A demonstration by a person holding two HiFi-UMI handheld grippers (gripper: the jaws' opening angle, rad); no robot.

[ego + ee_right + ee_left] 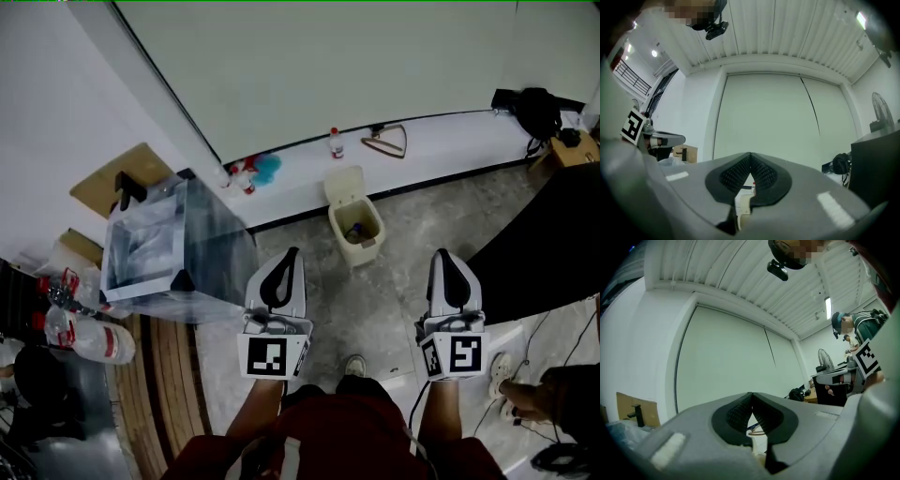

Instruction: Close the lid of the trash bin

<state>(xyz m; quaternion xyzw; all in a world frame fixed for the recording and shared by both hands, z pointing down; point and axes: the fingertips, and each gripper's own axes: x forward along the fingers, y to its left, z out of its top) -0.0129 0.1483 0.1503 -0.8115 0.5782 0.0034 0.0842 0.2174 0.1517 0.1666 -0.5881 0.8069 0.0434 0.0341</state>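
Trash bin (357,228) — small, cream, lid (344,185) upright and open, litter inside, on the floor by the far wall, beyond left gripper (290,253) and right gripper (442,254), both closed empty — red-labelled bottle (103,342), print unreadable.

**Clutter along the white wall**

A clear plastic storage box (178,246) stands at left on the grey floor. Behind it a cardboard sheet (105,183) leans against the wall. On the white strip at the wall's foot lie a wooden clothes hanger (385,141) and, just beside it, a small red-capped bottle (335,143). Further left, a blue fluffy item (266,168) touches some red-and-white bottles (239,176). A black bag (534,110) sits at the strip's right end, next to a cardboard box (565,150). Red-labelled plastic bottles (89,339) lie at far left, beside wooden slats (164,375). A pedestal fan (879,111) stands off to the right.
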